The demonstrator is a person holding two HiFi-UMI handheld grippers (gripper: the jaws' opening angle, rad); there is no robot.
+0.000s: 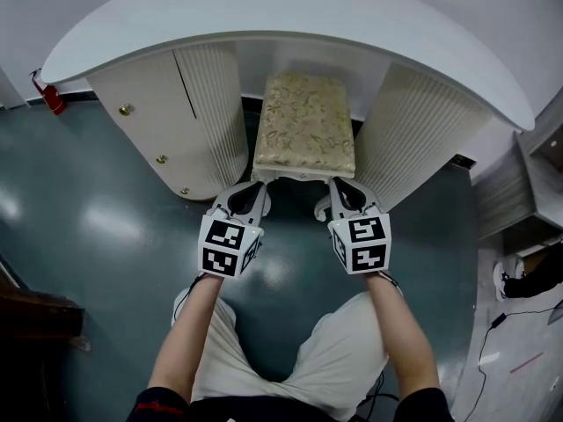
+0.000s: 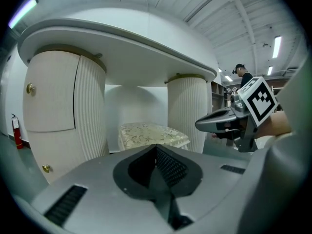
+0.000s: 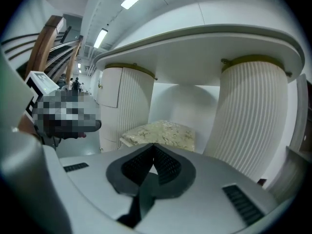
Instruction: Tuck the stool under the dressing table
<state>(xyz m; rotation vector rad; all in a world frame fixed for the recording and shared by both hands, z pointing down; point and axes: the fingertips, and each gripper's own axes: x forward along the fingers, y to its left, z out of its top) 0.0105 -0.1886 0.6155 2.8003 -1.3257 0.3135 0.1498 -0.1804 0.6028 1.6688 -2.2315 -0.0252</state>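
Both jaws pressed together, empty | left gripper (image 2: 156, 150) | right gripper (image 3: 154, 150) | stool (image 1: 304, 126) just ahead, under dressing table (image 1: 264, 7)

The person's left forearm (image 1: 189, 328) and right forearm (image 1: 400, 328) reach forward side by side, level with each other. The left gripper (image 1: 250, 192) and the right gripper (image 1: 345, 192) point ahead and slightly downward, each with its jaws closed together, pad against pad.

The stool (image 1: 304, 126) fills my way between the left pedestal (image 1: 207, 112) and right pedestal (image 1: 422, 126) under the desk (image 1: 264, 7); I see only narrow slits beside it, open floor (image 1: 97, 236) before.
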